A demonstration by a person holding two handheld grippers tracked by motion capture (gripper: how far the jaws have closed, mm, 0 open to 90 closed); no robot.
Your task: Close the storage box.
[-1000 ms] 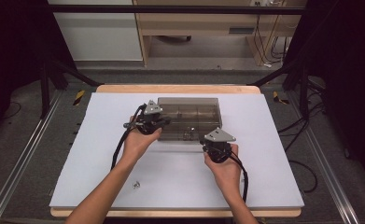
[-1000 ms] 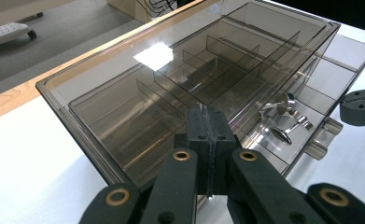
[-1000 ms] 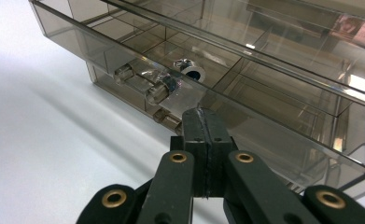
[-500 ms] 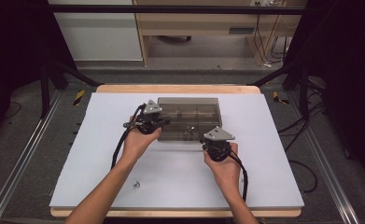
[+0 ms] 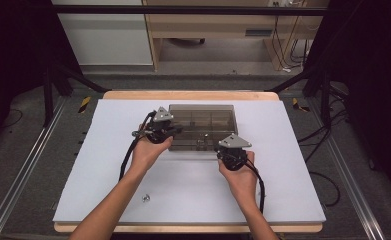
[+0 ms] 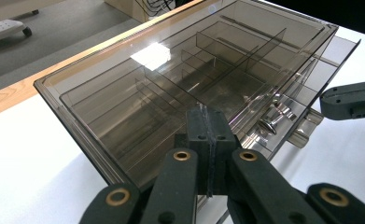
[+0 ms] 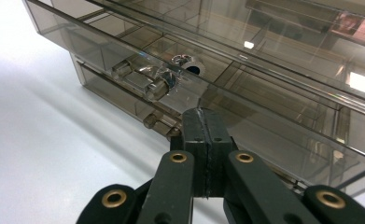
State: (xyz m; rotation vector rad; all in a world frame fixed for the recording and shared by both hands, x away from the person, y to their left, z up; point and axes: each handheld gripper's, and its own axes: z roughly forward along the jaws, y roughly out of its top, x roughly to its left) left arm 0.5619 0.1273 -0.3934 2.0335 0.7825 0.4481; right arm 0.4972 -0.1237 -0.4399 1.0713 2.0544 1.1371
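Observation:
A smoky see-through compartment box (image 5: 203,120) lies at the middle back of the white table. Its lid (image 6: 171,79) is down over several dividers. Small shiny metal parts (image 7: 171,77) lie in a front compartment, also seen as metal parts (image 6: 273,119). My left gripper (image 5: 176,131) is at the box's front left corner, shut, with its tip (image 6: 207,112) resting at the lid and nothing between the jaws. My right gripper (image 5: 227,146) is at the box's front right edge, shut and empty, its tip (image 7: 204,114) close to the front wall (image 7: 264,140).
A small metal piece (image 5: 145,198) lies loose on the white tabletop (image 5: 283,190) near the front left. The right gripper's black jaw (image 6: 353,99) juts in beside the box. Dark frame posts (image 5: 48,85) and cables (image 5: 328,185) surround the table.

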